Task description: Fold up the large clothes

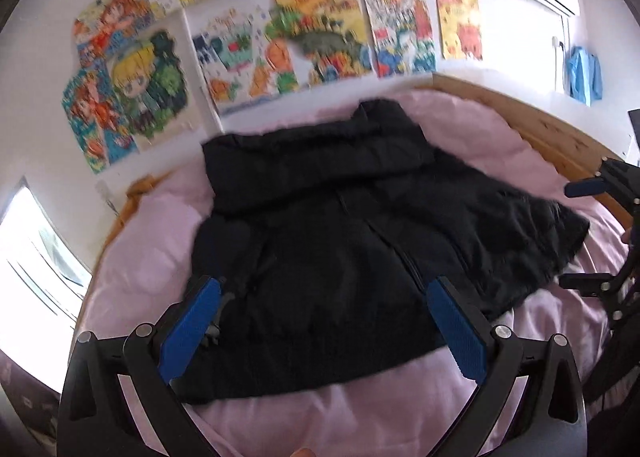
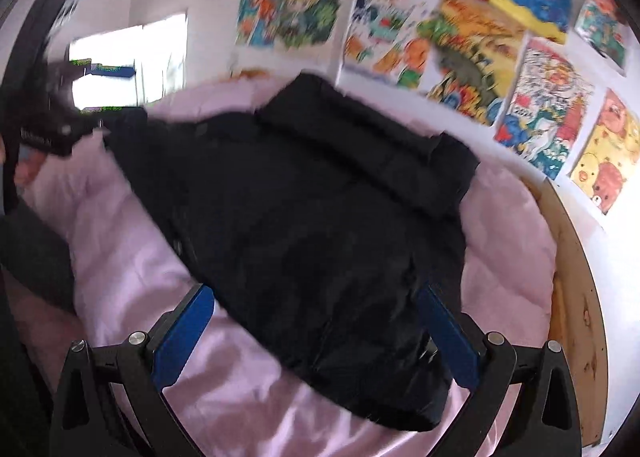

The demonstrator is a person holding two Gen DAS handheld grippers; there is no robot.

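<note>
From the left wrist, the left gripper (image 1: 324,317) is hanging over the near hem of the black jacket (image 1: 340,225), its blue pads spread wide with nothing between them, so it is open and empty. The jacket is lying just ahead of and under those fingers on the pink bedding (image 1: 144,257), zipper running away from the gripper, the bulky collar or hood end rolled up at the far side toward the wall of drawings (image 1: 280,37). Off to its right, the right gripper (image 1: 576,233) is showing at the picture's edge, also spread apart. Over to the right wrist: its own jaws are standing wide and empty too, the jacket's near corner sitting directly between and beyond them, while the left gripper (image 2: 104,91) is blurring at the far left by the jacket's other edge. The risk here looks plain: this puffy fabric is thick and slippery-looking, so a shallow pinch at the hem could take only the top layer and let the rest slide. The pink bedding underneath could also be caught up with it, dragging the sheet into the fold.
</note>
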